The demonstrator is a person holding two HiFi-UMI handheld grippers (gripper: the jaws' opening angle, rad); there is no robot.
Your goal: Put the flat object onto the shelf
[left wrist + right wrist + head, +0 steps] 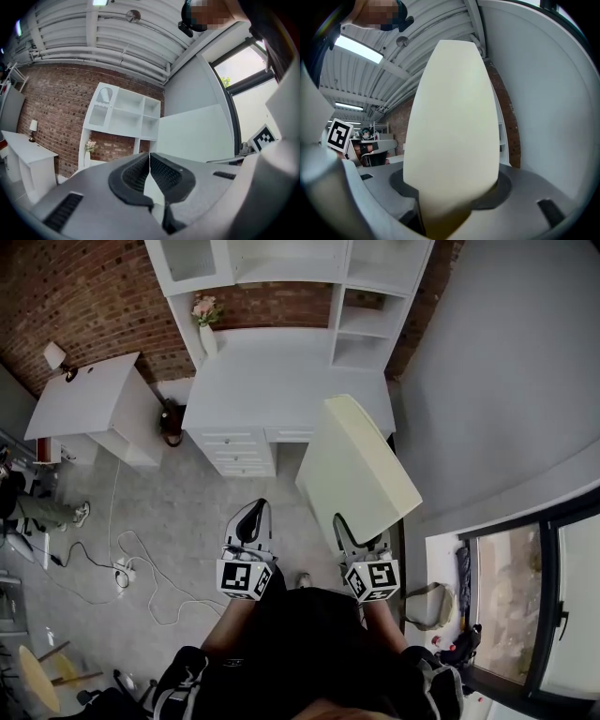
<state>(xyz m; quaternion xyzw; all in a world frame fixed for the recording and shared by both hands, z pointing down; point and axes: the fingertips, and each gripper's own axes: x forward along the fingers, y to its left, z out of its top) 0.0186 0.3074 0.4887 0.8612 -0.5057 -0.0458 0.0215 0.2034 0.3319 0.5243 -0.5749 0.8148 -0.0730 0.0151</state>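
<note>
- Right gripper (359, 538) pinches a thick, pale cream flat foam slab (352, 470) by its near edge; the jaws are spread to the slab's thickness with pads pressed on both faces.
- In the right gripper view the slab (453, 117) fills the middle, running from the jaws up to 12 o'clock.
- Head view: the slab is in the air, reaching from the right gripper toward 12 o'clock, tilted so its broad face turns toward 9 o'clock. Its far end overlaps the 3 o'clock corner of the white desk (272, 381).
- White open-compartment shelf unit (375, 296) stands on the desk at 12 o'clock of the slab, apart from it; the slab is not on it.
- Left gripper (251, 514) is at 9 o'clock of the right one, jaws pressed together at the tips with nothing between them.
- Left gripper view: the shelf unit (124, 115) lies ahead against the red brick wall (56, 108).
- White vase of pink flowers (206, 324) is on the desk at 10 o'clock.
- Small white side table (89, 399) is at 9 o'clock of the desk.
</note>
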